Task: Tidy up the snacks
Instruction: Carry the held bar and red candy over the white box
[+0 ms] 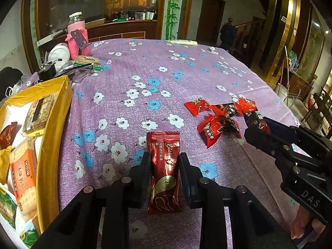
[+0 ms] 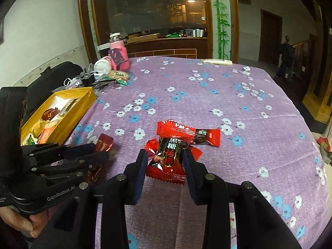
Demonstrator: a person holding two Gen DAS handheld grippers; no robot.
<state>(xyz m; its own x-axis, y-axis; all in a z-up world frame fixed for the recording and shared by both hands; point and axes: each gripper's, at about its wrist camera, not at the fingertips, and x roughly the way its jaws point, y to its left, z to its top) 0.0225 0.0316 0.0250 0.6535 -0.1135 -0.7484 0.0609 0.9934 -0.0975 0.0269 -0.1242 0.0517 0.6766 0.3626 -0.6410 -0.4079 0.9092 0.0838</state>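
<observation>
Both tongs clenched on light, crinkly foil packs near the surface's near edge: left tongs point(image 1: 165, 161) on the dark red wafer bar point(image 1: 165, 172), right tongs point(image 2: 166, 155) on a black-and-red candy point(image 2: 169, 155); grip mid-body, slippery ends crush easily.

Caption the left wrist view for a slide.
Left hand-held gripper shut on dark red wafer packet; yellow box alongside on floral tablecloth.

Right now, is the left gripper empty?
No, the left gripper is shut on a dark red foil snack packet with gold lettering.
</observation>
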